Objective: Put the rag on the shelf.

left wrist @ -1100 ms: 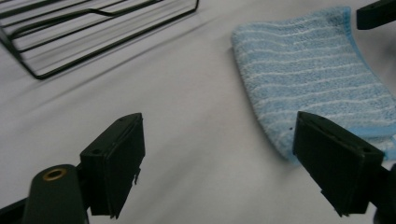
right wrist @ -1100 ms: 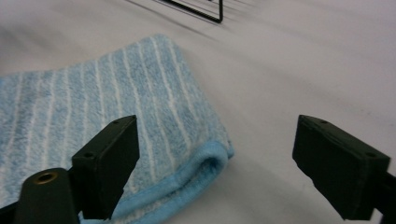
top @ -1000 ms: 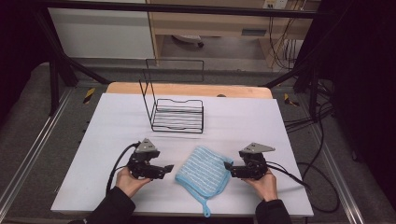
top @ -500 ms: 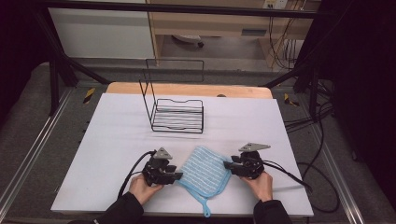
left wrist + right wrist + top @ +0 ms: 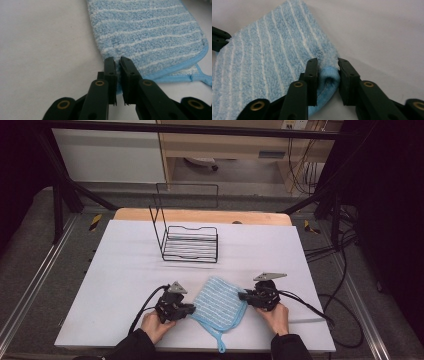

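Pinching opposite edges of the blue striped cloth (image 5: 218,303) lying on the worktop (image 5: 125,265), left gripper (image 5: 117,65) and right gripper (image 5: 327,67) have just been closing; the left's thin bite may slip when lifted.

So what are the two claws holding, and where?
Both pinch the blue cloth: left gripper its left edge, right gripper its folded right corner.

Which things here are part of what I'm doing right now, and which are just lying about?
In the job:
- blue striped cloth, folded on the table
- left tool, clamped on the cloth's left edge
- right tool, clamped on its right corner

Lying about:
- black wire rack, farther back, untouched
- white table
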Action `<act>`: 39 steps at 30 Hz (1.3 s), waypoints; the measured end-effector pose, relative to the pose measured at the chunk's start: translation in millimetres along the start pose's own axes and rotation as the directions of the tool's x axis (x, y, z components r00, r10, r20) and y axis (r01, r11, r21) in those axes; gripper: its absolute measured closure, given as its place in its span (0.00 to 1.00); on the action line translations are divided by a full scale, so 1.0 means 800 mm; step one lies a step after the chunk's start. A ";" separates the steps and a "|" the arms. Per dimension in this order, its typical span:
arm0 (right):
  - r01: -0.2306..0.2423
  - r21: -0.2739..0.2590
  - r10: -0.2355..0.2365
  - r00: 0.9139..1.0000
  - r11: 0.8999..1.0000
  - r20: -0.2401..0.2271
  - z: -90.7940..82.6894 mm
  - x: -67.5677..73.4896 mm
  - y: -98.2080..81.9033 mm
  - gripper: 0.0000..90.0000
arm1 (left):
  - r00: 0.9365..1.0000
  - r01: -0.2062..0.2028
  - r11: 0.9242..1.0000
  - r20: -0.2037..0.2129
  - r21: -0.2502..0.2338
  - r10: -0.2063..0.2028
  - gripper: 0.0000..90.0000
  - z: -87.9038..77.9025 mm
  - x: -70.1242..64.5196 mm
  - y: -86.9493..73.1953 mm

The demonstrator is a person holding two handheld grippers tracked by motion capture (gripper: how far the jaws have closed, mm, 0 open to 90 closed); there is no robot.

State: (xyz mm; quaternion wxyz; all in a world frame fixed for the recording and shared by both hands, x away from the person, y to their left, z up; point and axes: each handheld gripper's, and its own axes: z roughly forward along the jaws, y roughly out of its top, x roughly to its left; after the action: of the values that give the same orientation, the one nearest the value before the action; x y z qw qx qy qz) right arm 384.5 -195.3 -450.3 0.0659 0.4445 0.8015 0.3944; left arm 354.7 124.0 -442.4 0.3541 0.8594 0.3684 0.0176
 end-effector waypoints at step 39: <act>0.154 -0.020 -0.155 0.985 0.988 -0.072 0.066 0.036 0.061 0.87 | 0.998 0.028 0.999 -0.063 -0.035 -0.030 0.92 -0.038 -0.020 -0.050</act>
State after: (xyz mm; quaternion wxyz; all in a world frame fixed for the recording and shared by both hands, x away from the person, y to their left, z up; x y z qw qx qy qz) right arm 423.9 -128.6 -445.7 0.0700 0.3656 0.8326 0.4102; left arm 309.0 151.0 -440.6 0.3570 0.8469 0.3915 0.0457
